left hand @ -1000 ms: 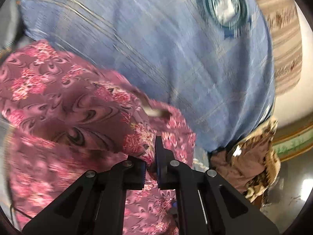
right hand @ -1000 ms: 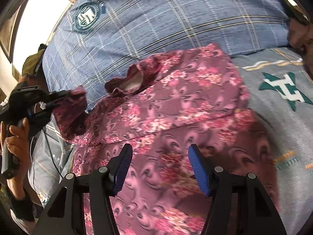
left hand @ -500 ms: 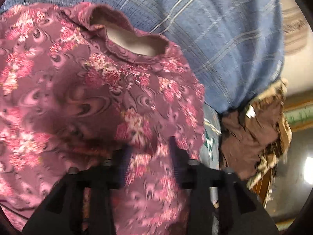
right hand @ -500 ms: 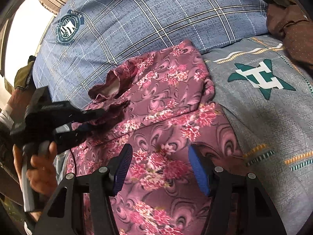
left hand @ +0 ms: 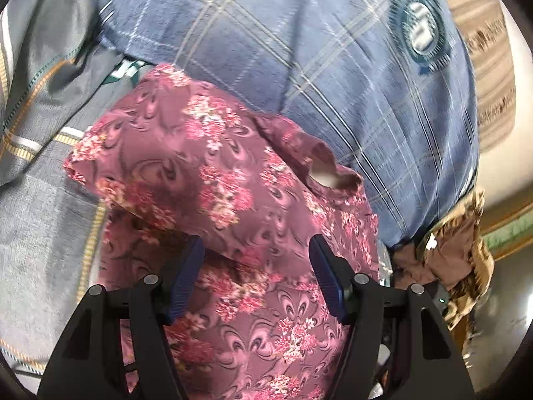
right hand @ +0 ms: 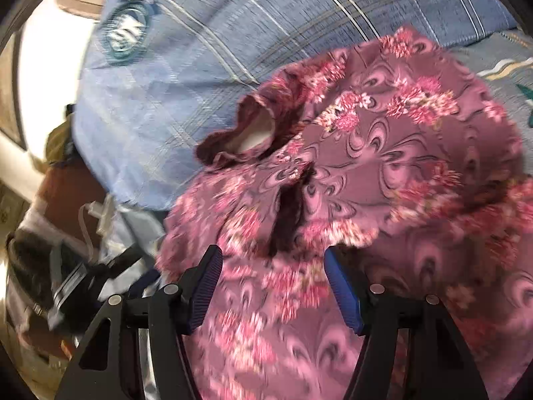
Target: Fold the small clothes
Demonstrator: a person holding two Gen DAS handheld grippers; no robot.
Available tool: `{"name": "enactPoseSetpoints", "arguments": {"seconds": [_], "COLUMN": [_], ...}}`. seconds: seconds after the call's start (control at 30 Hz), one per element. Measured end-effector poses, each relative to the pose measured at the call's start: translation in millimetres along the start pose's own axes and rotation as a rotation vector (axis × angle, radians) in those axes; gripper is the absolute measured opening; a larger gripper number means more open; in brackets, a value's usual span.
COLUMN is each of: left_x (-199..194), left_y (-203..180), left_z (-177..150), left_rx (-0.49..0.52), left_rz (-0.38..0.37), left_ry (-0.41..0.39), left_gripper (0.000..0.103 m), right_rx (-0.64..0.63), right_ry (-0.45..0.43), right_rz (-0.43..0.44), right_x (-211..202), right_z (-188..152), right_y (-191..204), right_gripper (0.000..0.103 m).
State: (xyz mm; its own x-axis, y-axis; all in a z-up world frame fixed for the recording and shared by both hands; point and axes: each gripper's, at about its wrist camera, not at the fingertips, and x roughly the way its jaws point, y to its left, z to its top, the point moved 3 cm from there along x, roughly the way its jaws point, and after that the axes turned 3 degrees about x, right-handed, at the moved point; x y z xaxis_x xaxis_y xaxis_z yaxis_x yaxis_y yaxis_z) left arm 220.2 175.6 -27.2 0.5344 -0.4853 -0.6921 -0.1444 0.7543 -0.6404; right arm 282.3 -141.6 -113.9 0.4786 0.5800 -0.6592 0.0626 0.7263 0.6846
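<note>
A small maroon garment with pink flowers lies on the bed, its ruffled neck opening toward the blue plaid pillow. A sleeve is folded in over its body. My left gripper is open and empty, hovering over the garment's lower part. In the right wrist view the same garment fills the middle, with the folded sleeve's dark edge near the centre. My right gripper is open and empty just above the cloth.
A blue plaid pillow with a round badge lies beyond the garment. Grey patterned bedding lies to the left. A brown and gold cloth is heaped at the bed's right edge. Blurred clutter sits at the left in the right wrist view.
My left gripper let go of the sleeve it held, opened and pulled back; the sleeve now lies folded over the garment. My right gripper stayed open and moved closer over the cloth.
</note>
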Motion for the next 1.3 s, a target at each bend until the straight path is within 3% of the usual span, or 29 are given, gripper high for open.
{"name": "enactPoseSetpoints", "arguments": {"seconds": [0.1,0.13,0.17,0.2,0.4,0.5,0.73,0.87,0.93,1.0,1.07,1.1,1.13,1.17,1.27,1.3], "left_x": [-6.6,-8.7,-8.7,-11.4,-4.0,7.5,40.8,42.7,41.5,43.3,44.9,44.0,39.2,32.3,12.3,12.3], "left_y": [7.9,10.4,9.9,12.1,14.8,13.8,17.6,15.2,13.3,12.5,11.0,9.5,8.2,3.0,-15.1,-18.7], "left_z": [3.6,4.6,5.0,6.0,6.4,2.7,-9.5,-8.3,-7.8,-8.1,-6.6,-5.7,-4.2,-2.9,-2.4,-4.5], "left_rx": [-0.027,-0.035,-0.044,-0.054,-0.085,-0.093,-0.118,-0.101,-0.093,-0.087,-0.086,-0.079,-0.067,-0.057,-0.003,0.0], "left_rz": [-0.007,-0.014,-0.021,-0.019,-0.012,-0.014,0.025,0.066,0.082,0.096,0.09,0.095,0.104,0.113,0.186,0.202], "left_ry": [-0.025,-0.028,-0.036,-0.045,-0.052,-0.025,0.052,0.006,-0.017,-0.03,-0.044,-0.061,-0.083,-0.112,-0.205,-0.207], "left_gripper": [0.064,0.064,0.064,0.064,0.064,0.064,0.064,0.061,0.055,0.036,0.018,0.009,0.006,0.005,0.005,0.005], "right_rx": [0.043,0.018,-0.011,-0.032,-0.091,-0.099,-0.041,0.022,0.061,0.124,0.173,0.18,0.159,0.111,-0.021,-0.059], "right_ry": [-0.027,-0.019,-0.002,0.011,-0.165,-0.216,-0.244,-0.203,-0.155,-0.126,-0.112,-0.106,-0.102,-0.117,-0.236,-0.266], "right_rz": [0.052,0.063,0.062,0.059,0.119,0.094,-0.009,-0.079,-0.057,-0.019,0.008,0.01,-0.006,-0.015,0.058,0.046], "right_x": [15.1,20.0,23.7,24.7,-41.9,-63.0,-73.8,-63.5,-55.5,-50.1,-45.1,-41.7,-40.3,-44.5,-79.5,-89.7], "right_z": [7.0,9.3,11.6,13.5,49.3,67.7,88.3,86.7,83.7,82.1,82.9,85.2,88.5,93.4,102.3,103.3], "right_y": [6.0,12.2,19.0,23.5,40.3,33.4,-19.4,-61.0,-73.6,-83.1,-88.0,-88.0,-83.0,-73.5,-38.3,-30.5], "right_gripper": [0.066,0.057,0.019,0.003,0.002,0.002,0.002,0.002,0.008,0.01,0.022,0.022,0.016,0.003,0.002,0.002]}}
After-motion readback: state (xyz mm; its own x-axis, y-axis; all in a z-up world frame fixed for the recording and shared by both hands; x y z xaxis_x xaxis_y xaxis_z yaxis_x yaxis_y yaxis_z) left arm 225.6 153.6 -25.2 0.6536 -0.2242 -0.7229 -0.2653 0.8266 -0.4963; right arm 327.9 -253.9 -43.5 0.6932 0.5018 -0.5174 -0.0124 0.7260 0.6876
